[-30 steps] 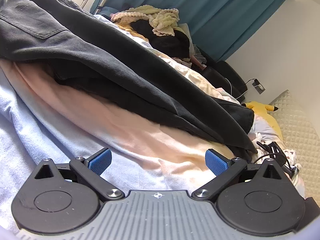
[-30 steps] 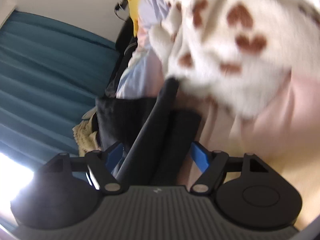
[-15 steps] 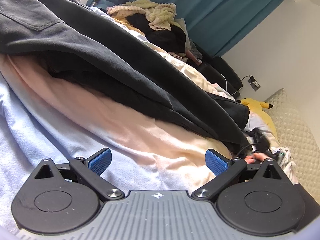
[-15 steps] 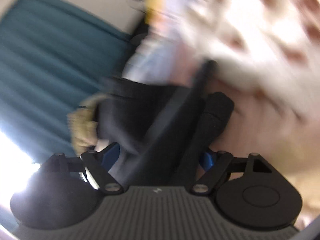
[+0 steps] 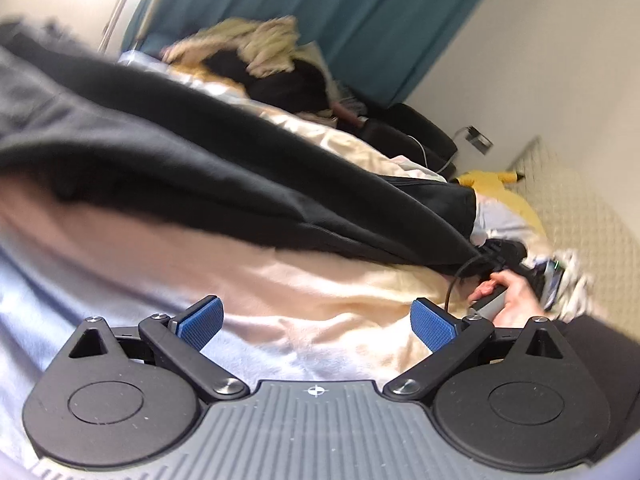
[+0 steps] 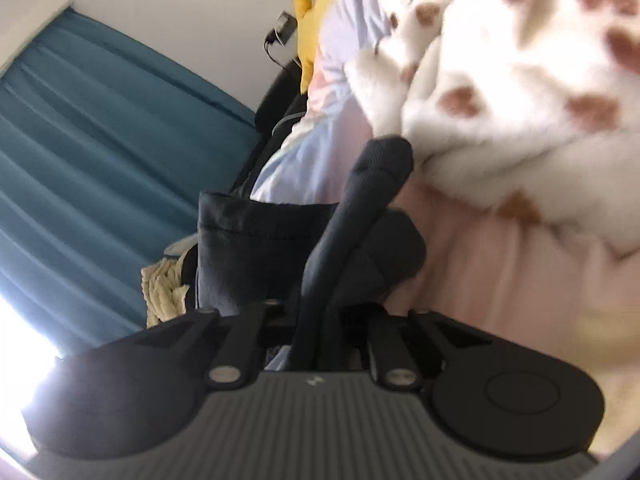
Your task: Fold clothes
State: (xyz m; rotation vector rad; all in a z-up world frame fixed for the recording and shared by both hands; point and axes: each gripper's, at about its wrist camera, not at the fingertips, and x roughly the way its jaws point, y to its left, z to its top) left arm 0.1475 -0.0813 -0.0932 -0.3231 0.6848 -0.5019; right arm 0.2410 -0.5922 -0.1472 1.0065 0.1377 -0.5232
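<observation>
Bunching dark trousers (image 6: 360,216) between right gripper's (image 6: 320,340) fingers.

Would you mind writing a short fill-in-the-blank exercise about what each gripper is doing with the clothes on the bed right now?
1. The right gripper is shut on a fold of the ____ garment.
2. The left gripper has its jaws ____, with nothing between its pads.
3. Behind the bed hangs a ____ curtain.
4. The white fleece carries ____ spots.

Missing words: black; open; teal; brown
</observation>
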